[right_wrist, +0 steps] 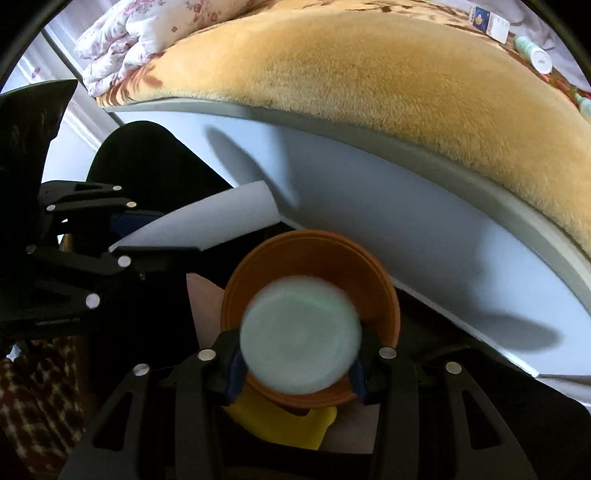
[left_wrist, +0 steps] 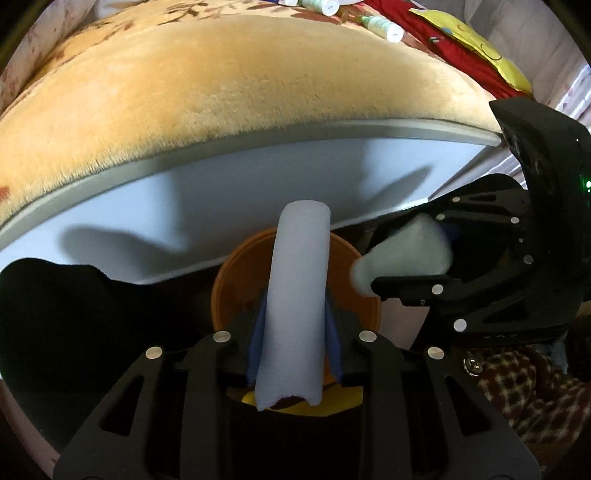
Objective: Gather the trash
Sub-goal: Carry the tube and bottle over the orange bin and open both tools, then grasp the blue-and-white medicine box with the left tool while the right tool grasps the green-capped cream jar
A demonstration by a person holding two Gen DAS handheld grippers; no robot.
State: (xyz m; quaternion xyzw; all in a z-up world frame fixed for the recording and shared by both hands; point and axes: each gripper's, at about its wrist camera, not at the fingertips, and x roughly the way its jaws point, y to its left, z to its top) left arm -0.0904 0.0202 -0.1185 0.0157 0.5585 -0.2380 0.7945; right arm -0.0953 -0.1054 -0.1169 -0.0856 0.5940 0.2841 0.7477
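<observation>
My left gripper is shut on a pale blue-white roll, which stands up between the fingers above an orange bin. In the right wrist view the same roll juts from the left gripper. My right gripper is shut on a pale green bottle, seen end-on and blurred, right over the orange bin. In the left wrist view the bottle sits in the right gripper at the bin's right rim.
A bed with a tan plush blanket and a white frame side runs just behind the bin. More pale green bottles and a small box lie on the blanket. A yellow object lies under the bin. A checked cloth is nearby.
</observation>
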